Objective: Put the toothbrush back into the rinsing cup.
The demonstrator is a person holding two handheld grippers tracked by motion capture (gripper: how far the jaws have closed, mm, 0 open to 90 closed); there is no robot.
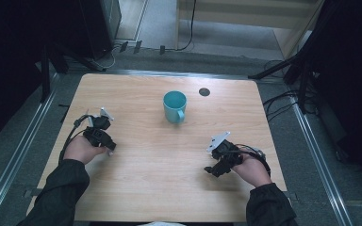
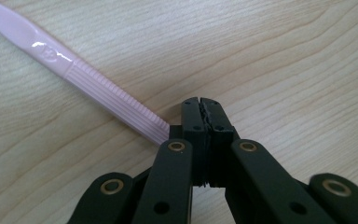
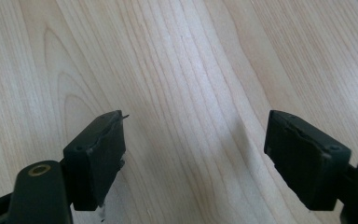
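I have the left gripper [image 2: 200, 105] low over the wooden table [image 1: 146, 188], its jaws pressed together tip to tip. A pale pink handle [image 2: 81, 79] with a ribbed grip lies flat on the wood just beside the left jaw. Its near end runs in under that jaw's side, and I cannot tell whether the jaws actually pinch it or merely rest against it. In the high view the left gripper [image 1: 111, 146] sits near the table's left edge, held in the left hand [image 1: 81, 148].

The right gripper [image 3: 193, 149] has its jaws spread wide, with bare wood grain between them and nothing held. In the high view it sits [image 1: 212, 170] toward the table's right near side, gripped by the right hand [image 1: 252, 169].

A teal mug [image 1: 175, 106] stands upright at the middle of the far half, handle facing me, well apart from both grippers. A small dark disc [image 1: 204, 92] lies beyond it to the right.
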